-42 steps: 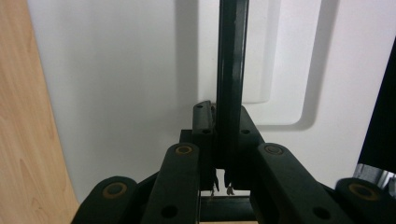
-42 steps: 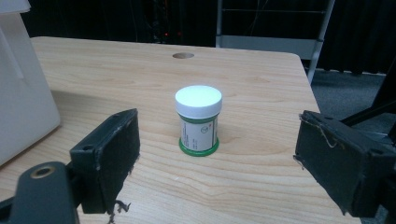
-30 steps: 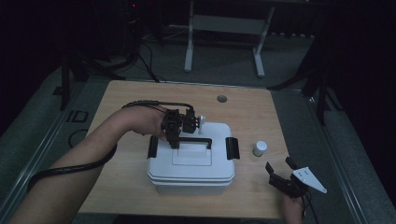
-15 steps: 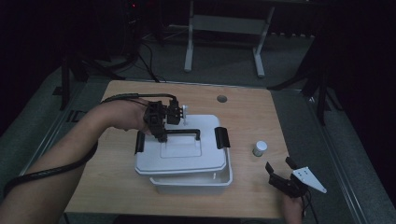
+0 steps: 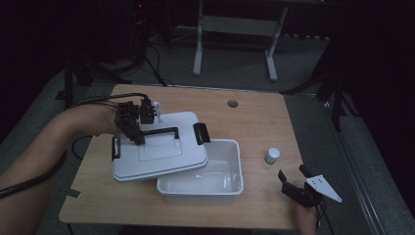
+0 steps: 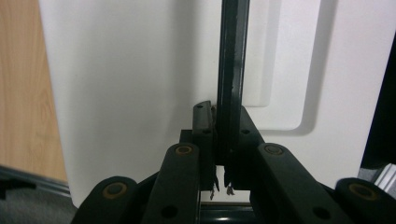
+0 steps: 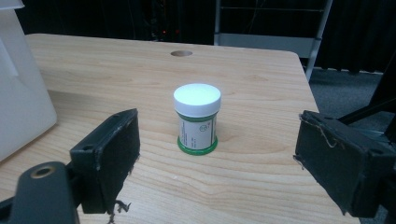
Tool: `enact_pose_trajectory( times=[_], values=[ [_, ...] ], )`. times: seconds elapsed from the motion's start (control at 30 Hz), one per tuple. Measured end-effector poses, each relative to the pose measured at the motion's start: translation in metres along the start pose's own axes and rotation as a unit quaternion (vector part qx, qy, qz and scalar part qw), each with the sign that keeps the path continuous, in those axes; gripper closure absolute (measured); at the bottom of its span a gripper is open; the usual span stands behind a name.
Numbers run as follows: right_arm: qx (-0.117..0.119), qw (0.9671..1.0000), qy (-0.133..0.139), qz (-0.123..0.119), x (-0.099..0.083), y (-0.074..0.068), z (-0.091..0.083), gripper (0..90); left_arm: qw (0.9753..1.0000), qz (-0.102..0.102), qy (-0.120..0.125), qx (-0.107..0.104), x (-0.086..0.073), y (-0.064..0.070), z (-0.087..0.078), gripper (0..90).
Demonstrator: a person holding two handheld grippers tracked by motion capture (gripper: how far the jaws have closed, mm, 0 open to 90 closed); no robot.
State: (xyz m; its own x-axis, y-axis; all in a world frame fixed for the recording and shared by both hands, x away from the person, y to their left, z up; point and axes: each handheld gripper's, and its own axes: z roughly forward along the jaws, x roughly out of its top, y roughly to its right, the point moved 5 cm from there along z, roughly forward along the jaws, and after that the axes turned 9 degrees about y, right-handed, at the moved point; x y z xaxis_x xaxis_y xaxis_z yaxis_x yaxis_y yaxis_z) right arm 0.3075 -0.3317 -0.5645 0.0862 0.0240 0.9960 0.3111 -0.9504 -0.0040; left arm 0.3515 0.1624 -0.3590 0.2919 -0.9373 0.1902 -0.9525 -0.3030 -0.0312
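Currently: lid (image 5: 161,149) held by handle (image 6: 232,70) in clamped left gripper (image 5: 134,128) | lid to be kept level, set down at 9 o'clock of bin (image 5: 215,169) | right gripper (image 5: 297,183) wide apart, jar (image 7: 196,118) ahead at 12 o'clock.

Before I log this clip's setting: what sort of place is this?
Probably a dim lab or studio, not a home: bare wooden table with a cable hole, metal stand frame behind, cables on grey floor.
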Motion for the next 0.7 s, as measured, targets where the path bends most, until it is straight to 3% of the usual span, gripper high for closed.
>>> enact_pose_trajectory(
  times=[0.3, 0.4, 0.67, 0.7],
  values=[
    [-0.001, 1.0000, 0.001, 0.001, 0.000, 0.001, 0.000, 13.4, 0.9988, -0.048, 0.005, 0.003, -0.041, -0.009, -0.006, 83.4],
    [0.000, 1.0000, 0.000, 0.000, 0.000, 0.001, 0.000, 13.4, 0.9966, -0.082, 0.008, 0.010, -0.066, -0.015, -0.009, 83.4],
    [-0.003, 1.0000, 0.000, 0.003, 0.000, 0.002, 0.000, 13.4, 0.9933, -0.115, 0.016, 0.005, -0.094, -0.020, -0.008, 83.4],
    [-0.003, 1.0000, -0.001, 0.002, 0.000, 0.001, 0.000, 13.4, 0.9918, -0.127, 0.015, 0.008, -0.106, -0.023, -0.007, 83.4]
  ],
)
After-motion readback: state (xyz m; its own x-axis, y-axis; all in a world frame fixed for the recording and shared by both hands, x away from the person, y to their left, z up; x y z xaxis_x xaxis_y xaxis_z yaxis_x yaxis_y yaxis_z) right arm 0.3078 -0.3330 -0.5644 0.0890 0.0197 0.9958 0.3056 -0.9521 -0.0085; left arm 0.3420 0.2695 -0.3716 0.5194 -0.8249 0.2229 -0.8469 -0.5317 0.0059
